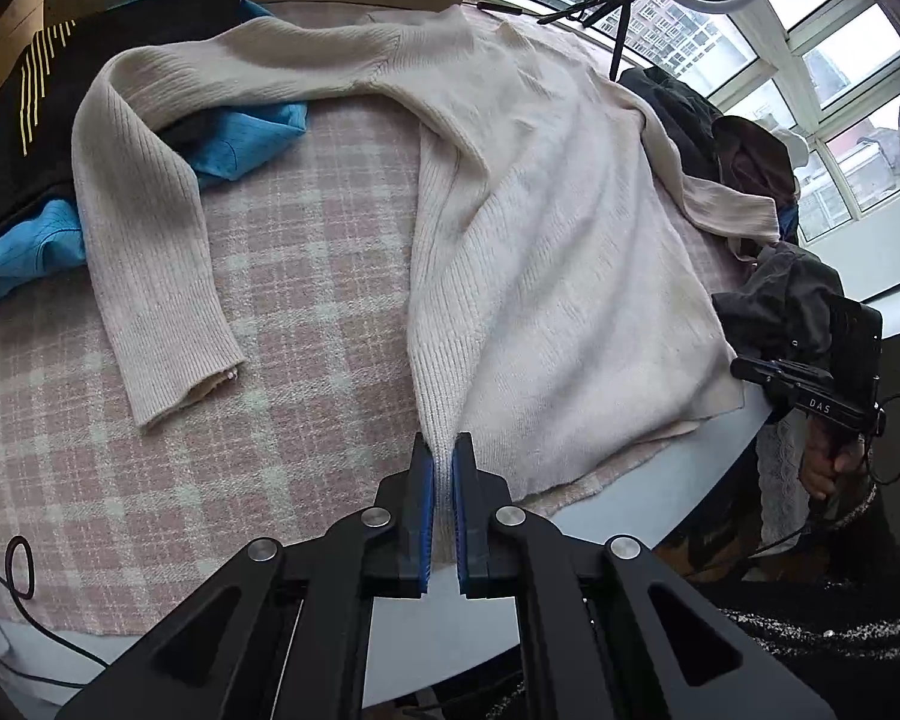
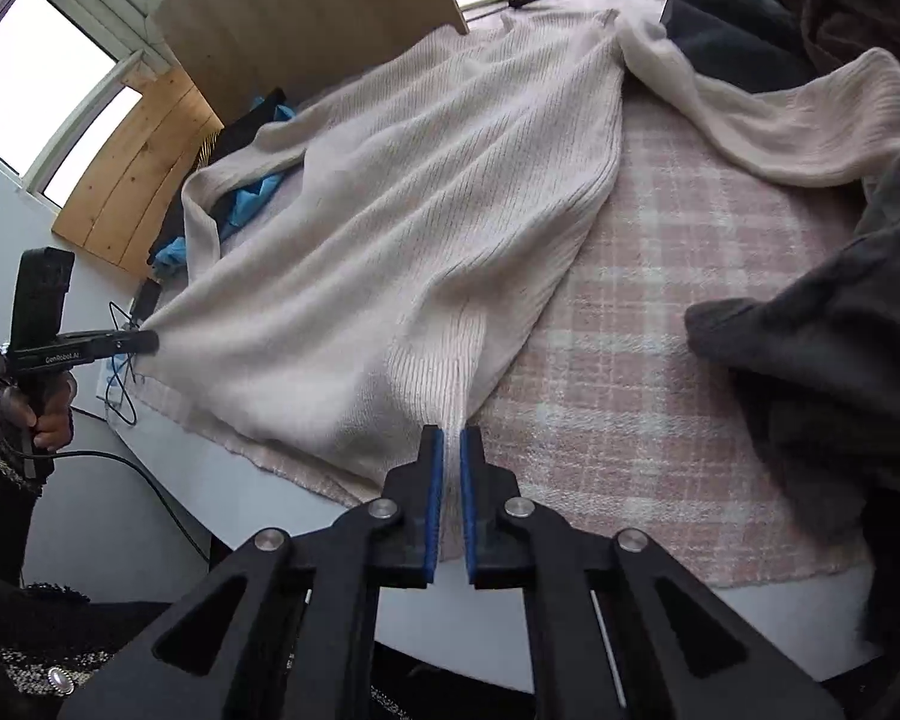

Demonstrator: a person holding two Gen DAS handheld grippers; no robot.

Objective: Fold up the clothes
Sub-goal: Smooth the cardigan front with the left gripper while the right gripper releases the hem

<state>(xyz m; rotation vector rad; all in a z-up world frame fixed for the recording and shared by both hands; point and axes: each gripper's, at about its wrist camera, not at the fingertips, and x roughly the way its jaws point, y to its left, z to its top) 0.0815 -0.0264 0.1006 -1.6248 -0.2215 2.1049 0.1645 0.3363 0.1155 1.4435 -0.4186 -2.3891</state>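
Observation:
A cream ribbed knit sweater (image 1: 540, 192) lies spread over a pink plaid cloth (image 1: 282, 276) on a round table. My left gripper (image 1: 443, 450) is shut on the sweater's left hem corner, and the knit pulls taut up from its blue pads. My right gripper (image 2: 452, 441) is shut on the right hem corner of the same sweater (image 2: 420, 192). One sleeve (image 1: 144, 240) bends down across the cloth at the left. The other sleeve (image 2: 780, 120) trails off over dark clothes at the right. Each gripper shows in the other's view: the right gripper (image 1: 744, 367) and the left gripper (image 2: 150, 341).
Black and blue clothes (image 1: 60, 120) are piled at the far left. Dark grey garments (image 2: 822, 348) heap at the right side of the table. A ring light on a tripod (image 1: 624, 6) stands by the windows. Cables (image 1: 6, 570) hang off the table's near edge (image 1: 660, 480).

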